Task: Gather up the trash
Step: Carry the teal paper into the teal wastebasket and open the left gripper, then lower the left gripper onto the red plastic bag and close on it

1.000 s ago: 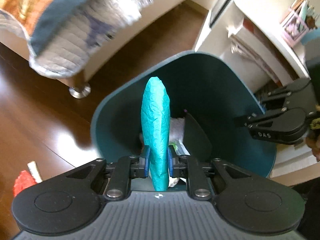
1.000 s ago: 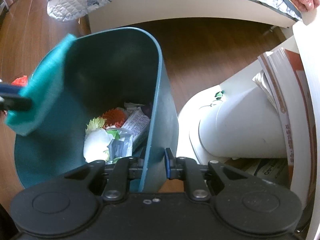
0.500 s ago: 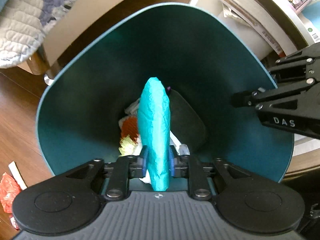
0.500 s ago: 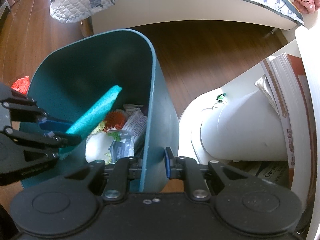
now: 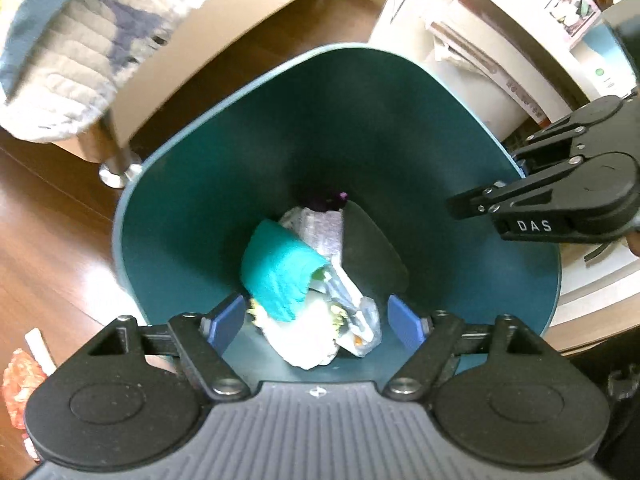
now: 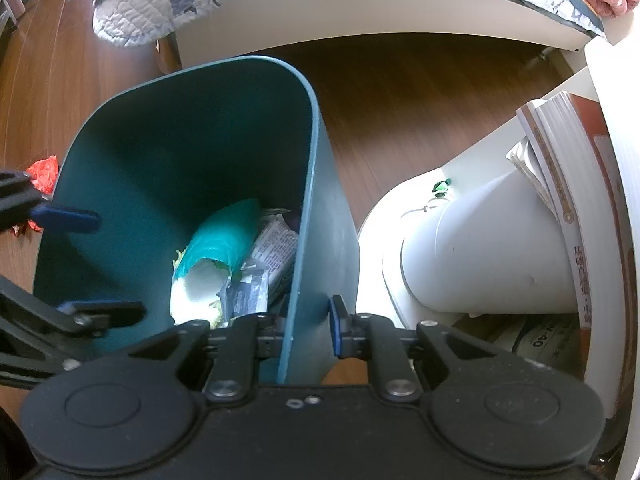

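Observation:
A dark teal trash bin (image 5: 192,184) stands on the wood floor, also in the right wrist view (image 6: 328,220). A teal wrapper (image 5: 280,276) lies inside it on white paper and other wrappers; it shows in the right wrist view (image 6: 220,240) too. My left gripper (image 5: 316,324) is open and empty over the bin's mouth; it shows at the left of the right wrist view (image 6: 96,264). My right gripper (image 6: 308,332) is shut on the bin's right wall, and it shows in the left wrist view (image 5: 516,184).
A red crumpled wrapper (image 5: 20,376) and a white scrap (image 5: 40,350) lie on the floor left of the bin. A bed with a quilt (image 5: 72,64) stands behind. A white shelf with books (image 6: 560,184) and a white cylinder (image 6: 488,256) are to the right.
My left gripper opened and let go of the teal wrapper, which dropped onto the trash in the bin. The left gripper drew back a little. The right gripper kept its hold.

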`<state>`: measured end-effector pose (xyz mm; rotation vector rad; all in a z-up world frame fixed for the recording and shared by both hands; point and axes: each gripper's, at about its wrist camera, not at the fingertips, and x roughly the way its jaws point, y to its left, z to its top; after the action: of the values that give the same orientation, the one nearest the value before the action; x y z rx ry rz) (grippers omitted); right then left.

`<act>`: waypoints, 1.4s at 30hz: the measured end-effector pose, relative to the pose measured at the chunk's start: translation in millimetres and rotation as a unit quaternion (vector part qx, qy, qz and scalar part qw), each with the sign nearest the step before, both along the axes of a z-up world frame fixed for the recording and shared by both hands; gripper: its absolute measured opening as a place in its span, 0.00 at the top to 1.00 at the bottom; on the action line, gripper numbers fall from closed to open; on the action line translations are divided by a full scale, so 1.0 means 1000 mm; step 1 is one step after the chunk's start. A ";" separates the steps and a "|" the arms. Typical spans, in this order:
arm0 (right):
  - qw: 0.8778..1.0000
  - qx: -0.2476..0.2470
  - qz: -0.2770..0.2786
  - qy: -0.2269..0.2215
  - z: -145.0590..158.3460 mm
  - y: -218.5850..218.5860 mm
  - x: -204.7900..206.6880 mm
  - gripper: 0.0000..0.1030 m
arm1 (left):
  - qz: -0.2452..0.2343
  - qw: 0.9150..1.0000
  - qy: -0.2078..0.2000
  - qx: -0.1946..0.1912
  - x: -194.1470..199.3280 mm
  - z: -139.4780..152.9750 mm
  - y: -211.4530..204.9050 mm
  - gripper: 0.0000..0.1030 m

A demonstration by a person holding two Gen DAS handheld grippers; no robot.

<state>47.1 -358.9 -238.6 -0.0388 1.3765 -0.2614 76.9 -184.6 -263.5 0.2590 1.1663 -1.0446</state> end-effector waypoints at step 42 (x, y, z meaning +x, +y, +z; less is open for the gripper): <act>1.000 -0.015 -0.005 0.020 -0.008 0.005 0.006 0.87 | 0.411 0.886 0.111 0.183 0.172 -0.222 0.247 0.23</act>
<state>52.7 -353.5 -246.7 -0.0620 1.4126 -0.2898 249.4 62.8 -485.2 -0.0797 1.4848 -0.0975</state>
